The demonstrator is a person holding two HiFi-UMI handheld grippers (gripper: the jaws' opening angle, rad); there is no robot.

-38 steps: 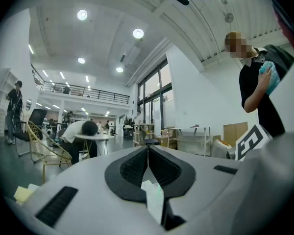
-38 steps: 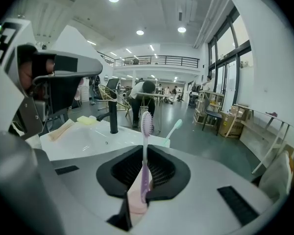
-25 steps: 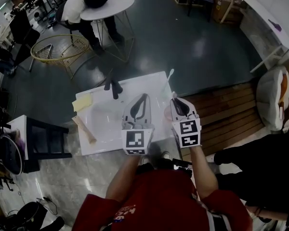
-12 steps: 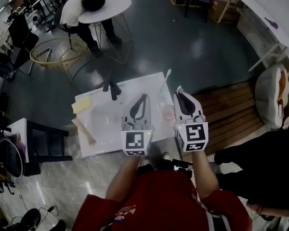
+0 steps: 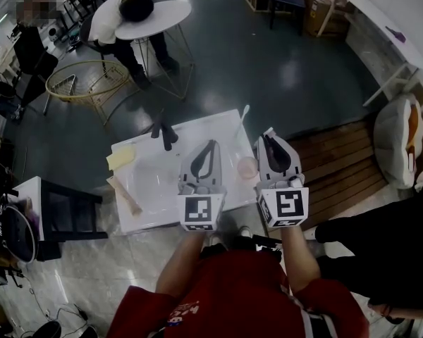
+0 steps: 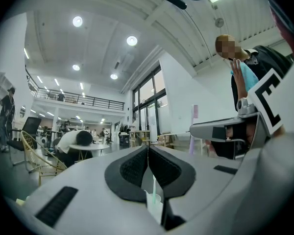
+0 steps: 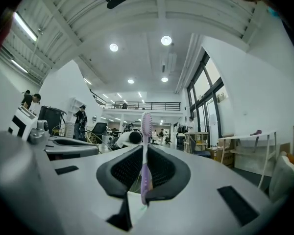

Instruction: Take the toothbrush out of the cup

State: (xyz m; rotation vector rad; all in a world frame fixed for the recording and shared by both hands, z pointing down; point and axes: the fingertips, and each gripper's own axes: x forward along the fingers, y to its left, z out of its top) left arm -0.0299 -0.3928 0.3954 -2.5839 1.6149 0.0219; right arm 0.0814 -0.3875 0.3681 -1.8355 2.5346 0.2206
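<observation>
Jaws of the right gripper (image 7: 146,150) are clamped on the one toothbrush (image 7: 145,168), which has a lilac handle and a pale bristled head. It stands upright, out of the single pink cup (image 5: 247,166) on the white tabletop (image 5: 218,125) between the two grippers. The left gripper (image 6: 148,153) has its jaws pressed together, a thin pale sliver low in their gap too small to name. Beyond are a dark glossy floor (image 5: 268,62), one round table (image 5: 166,9) and one yellow wire chair (image 5: 77,83).

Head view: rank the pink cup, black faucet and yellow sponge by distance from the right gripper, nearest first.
1. Pink cup, just left of the right gripper.
2. Black faucet, at the white counter's far edge.
3. Yellow sponge, far-left corner.
</observation>
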